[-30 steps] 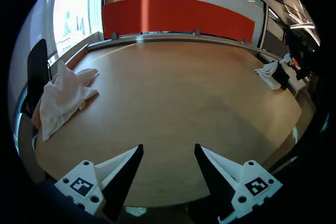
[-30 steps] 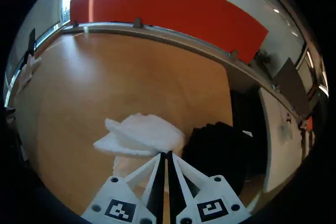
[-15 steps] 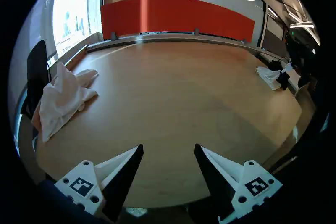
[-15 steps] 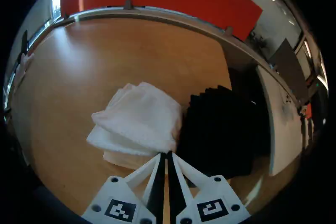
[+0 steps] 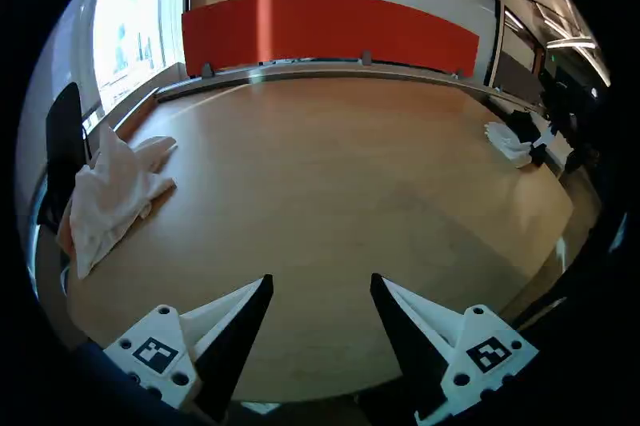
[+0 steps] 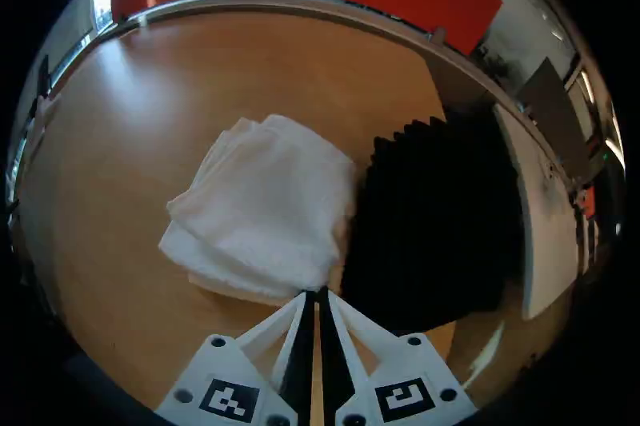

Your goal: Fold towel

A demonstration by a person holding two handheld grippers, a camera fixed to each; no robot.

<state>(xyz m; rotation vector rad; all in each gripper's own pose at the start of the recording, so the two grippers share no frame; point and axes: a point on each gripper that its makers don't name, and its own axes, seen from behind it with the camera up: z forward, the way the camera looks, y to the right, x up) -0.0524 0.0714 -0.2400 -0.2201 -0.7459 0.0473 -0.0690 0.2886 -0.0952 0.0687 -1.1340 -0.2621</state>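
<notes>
A folded white towel (image 6: 268,210) lies on the wooden table (image 6: 160,106), pressed against a black ridged stack (image 6: 436,226) on its right. My right gripper (image 6: 318,294) is shut, its tips pinching the towel's near corner. In the left gripper view the same towel (image 5: 506,141) appears small at the table's far right, with the other gripper (image 5: 548,138) dark beside it. My left gripper (image 5: 320,286) hangs open above the table's near edge, nothing between its fingers. A crumpled pile of pale towels (image 5: 108,194) rests at the table's left edge.
An orange partition (image 5: 328,26) runs along the table's far edge. A black chair (image 5: 62,146) stands behind the crumpled pile. A white desk (image 6: 544,234) lies beyond the black stack. The wide wooden tabletop (image 5: 336,178) stretches between the two grippers.
The right gripper lowered the folded towel from hanging in the air down flat onto the table beside the black stack. The left gripper stayed open and shifted only slightly.
</notes>
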